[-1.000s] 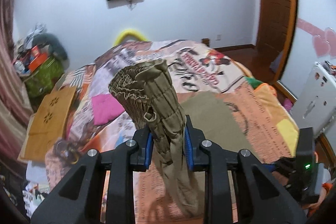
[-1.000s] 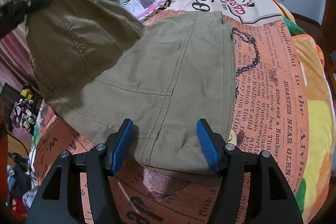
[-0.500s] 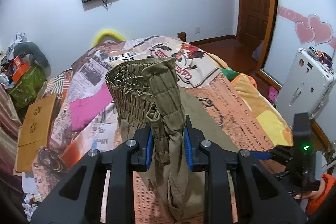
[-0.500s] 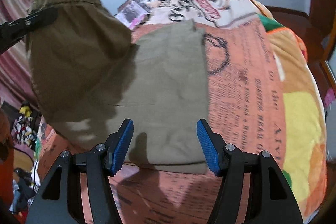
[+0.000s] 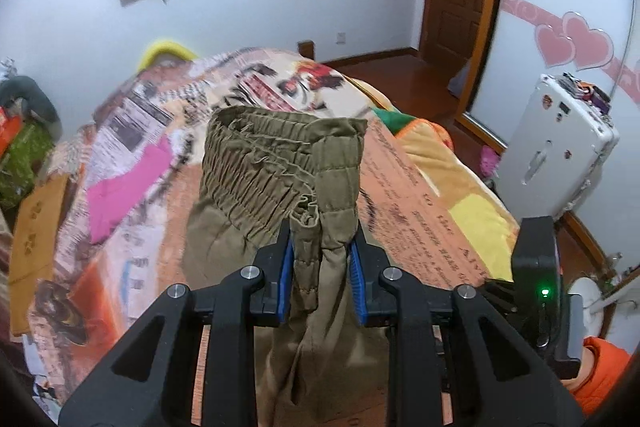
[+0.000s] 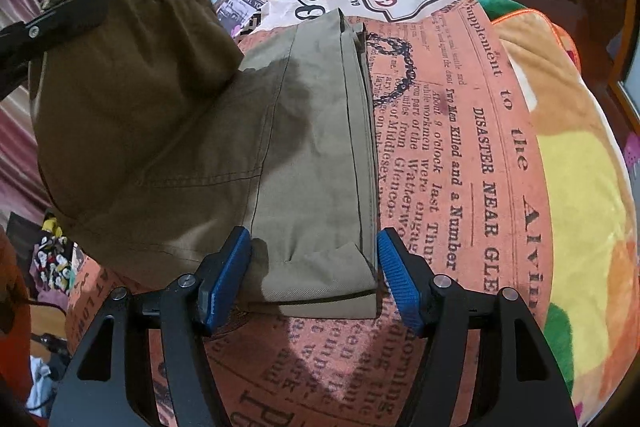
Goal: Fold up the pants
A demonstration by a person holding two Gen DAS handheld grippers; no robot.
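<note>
Olive-khaki pants [image 6: 312,155] lie lengthwise on the bed, legs stacked, with the hems toward the far end. My left gripper [image 5: 320,259] is shut on the elastic waistband [image 5: 280,163] and holds it lifted above the bed; the raised waist end shows at the upper left of the right wrist view [image 6: 132,75]. My right gripper [image 6: 314,267] is open and empty, its blue pads on either side of the near folded edge of the legs, low over the bedspread.
The bed has a newspaper-print cover [image 6: 460,131] with orange and yellow blankets at its right edge [image 6: 580,187]. A pink cloth [image 5: 120,187] lies at the bed's left. A white suitcase [image 5: 556,143] stands on the right, clutter [image 5: 24,143] on the left.
The right gripper has come down and closer over the near fold of the legs. The left gripper still holds the waistband raised and has shifted it slightly forward over the legs.
</note>
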